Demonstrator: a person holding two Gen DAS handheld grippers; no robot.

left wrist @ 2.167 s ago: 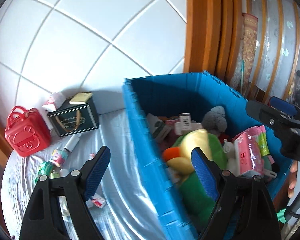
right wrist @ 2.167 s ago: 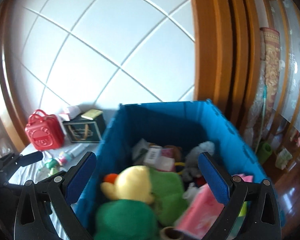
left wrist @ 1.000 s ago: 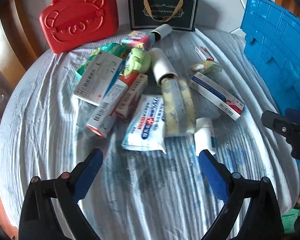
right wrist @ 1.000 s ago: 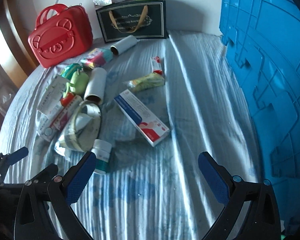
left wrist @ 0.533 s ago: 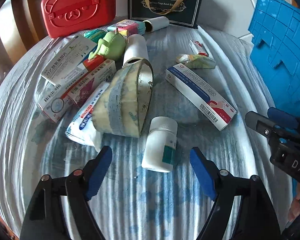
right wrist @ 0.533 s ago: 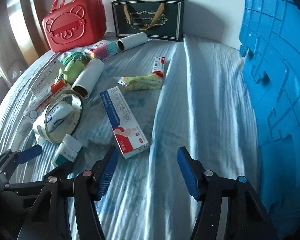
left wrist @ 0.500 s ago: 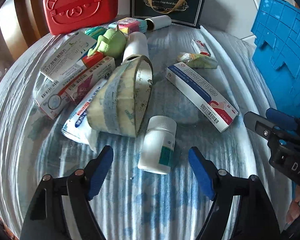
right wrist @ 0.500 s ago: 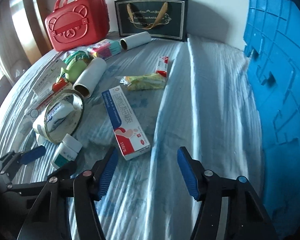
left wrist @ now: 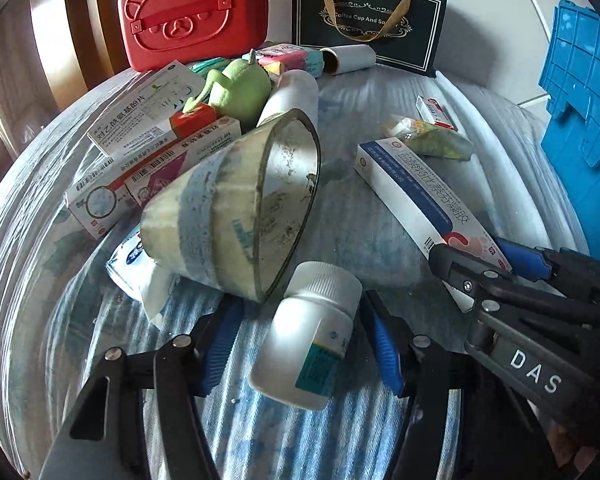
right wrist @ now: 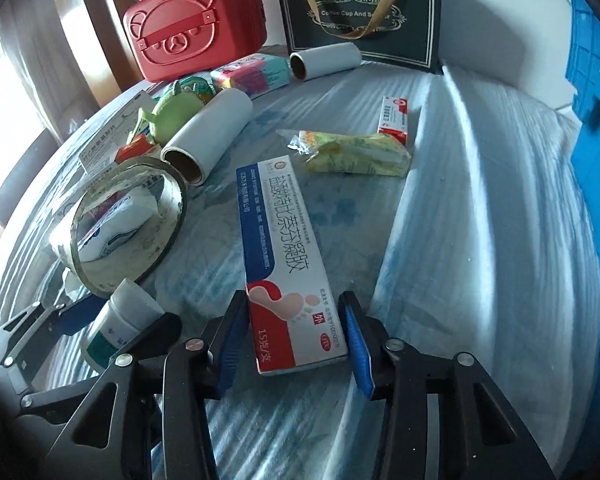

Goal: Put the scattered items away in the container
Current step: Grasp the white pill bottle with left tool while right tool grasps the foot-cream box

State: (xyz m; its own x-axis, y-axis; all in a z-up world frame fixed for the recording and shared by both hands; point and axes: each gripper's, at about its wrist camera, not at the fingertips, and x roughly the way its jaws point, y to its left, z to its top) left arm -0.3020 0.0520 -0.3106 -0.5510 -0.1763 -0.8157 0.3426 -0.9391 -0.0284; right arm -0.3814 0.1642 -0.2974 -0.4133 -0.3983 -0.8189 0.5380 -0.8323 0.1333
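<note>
1. Blue container (left wrist: 580, 92) stands at the right edge of the bed; the scattered items, including tape roll (left wrist: 236, 216), lie outside it on the bedsheet (right wrist: 480, 200), so tidying is largely outstanding.
2. Left hand-held gripper (left wrist: 300, 344) is closing around the white pill bottle (left wrist: 308, 340), pads not yet pressing.
3. Right hand-held gripper (right wrist: 296, 336) is closing around the ointment box (right wrist: 288, 264), gaps visible both sides.

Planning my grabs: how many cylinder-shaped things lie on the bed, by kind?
White paper rolls: 2
Tape roll: 1
Pill bottle: 1
Total: 4
</note>
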